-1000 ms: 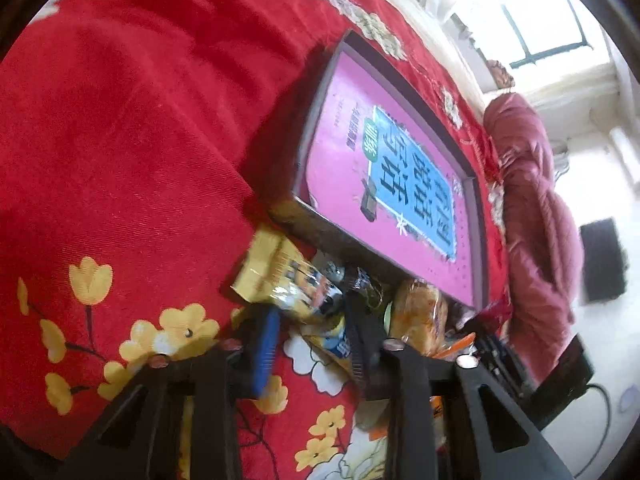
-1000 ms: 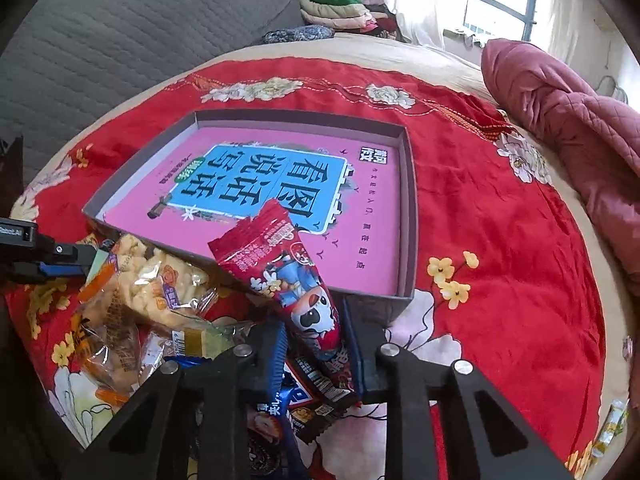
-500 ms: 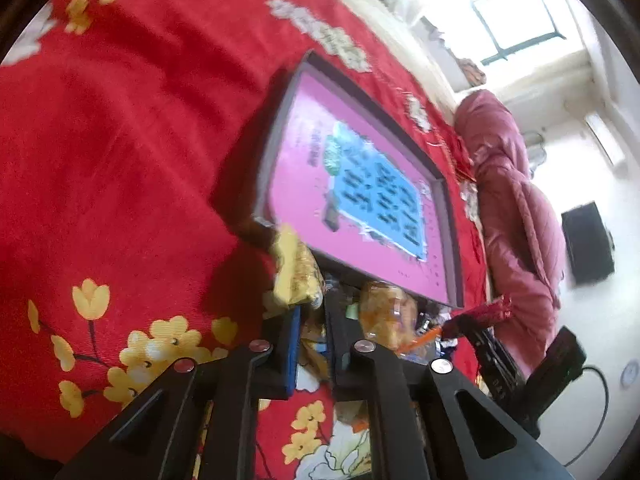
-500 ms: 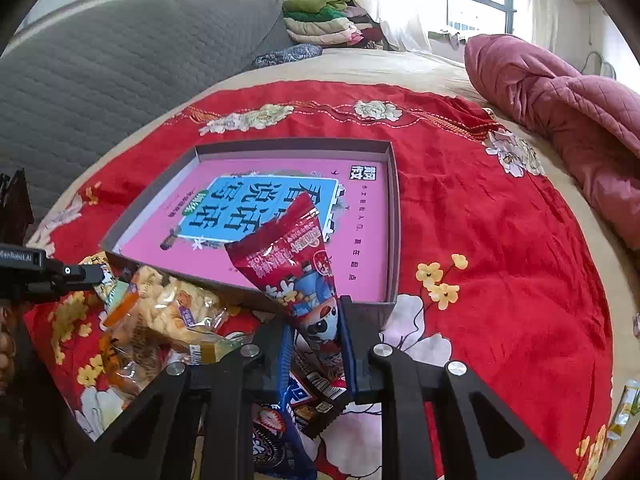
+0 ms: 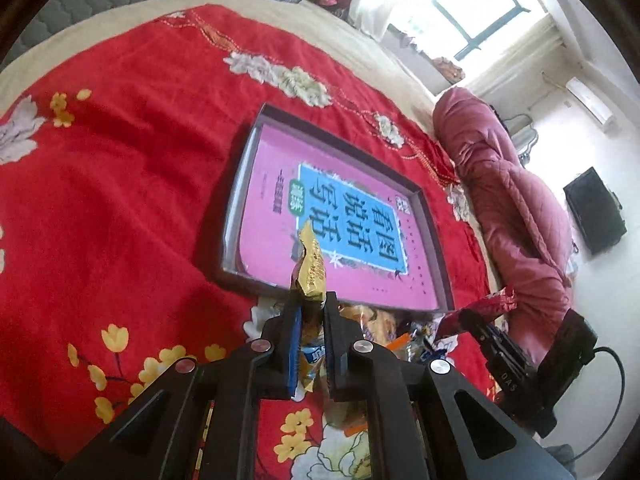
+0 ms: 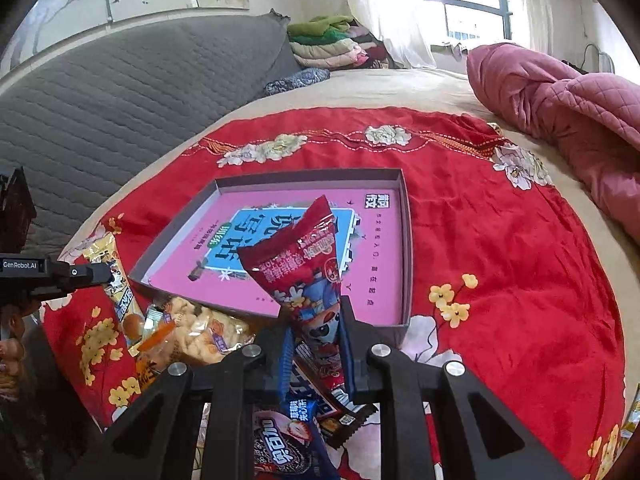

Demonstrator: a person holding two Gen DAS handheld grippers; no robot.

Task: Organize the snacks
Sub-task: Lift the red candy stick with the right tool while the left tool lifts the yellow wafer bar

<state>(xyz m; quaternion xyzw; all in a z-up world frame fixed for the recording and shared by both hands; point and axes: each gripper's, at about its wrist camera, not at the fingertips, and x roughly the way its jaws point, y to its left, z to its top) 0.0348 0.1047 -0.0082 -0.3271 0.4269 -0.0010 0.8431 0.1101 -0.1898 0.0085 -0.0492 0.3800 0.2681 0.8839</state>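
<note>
My left gripper point(image 5: 309, 307) is shut on a yellow snack packet point(image 5: 309, 268) and holds it up just before the near wall of the shallow grey box point(image 5: 236, 184) with its pink printed floor. The packet also shows in the right wrist view point(image 6: 116, 280). My right gripper point(image 6: 314, 326) is shut on a red snack bag point(image 6: 298, 264), lifted at the box's near edge point(image 6: 407, 240). A pile of loose snacks point(image 6: 200, 334) lies on the red cloth before the box.
A red floral cloth point(image 5: 100, 168) covers the bed. A pink quilt point(image 6: 560, 104) lies at the right, a grey headboard point(image 6: 120, 80) behind, folded clothes point(image 6: 332, 44) at the far end. More packets point(image 6: 288, 444) lie under my right gripper.
Both grippers have risen and pulled back with their packets. The left gripper closed on the yellow packet and lifted it from the pile. The red bag has come up higher.
</note>
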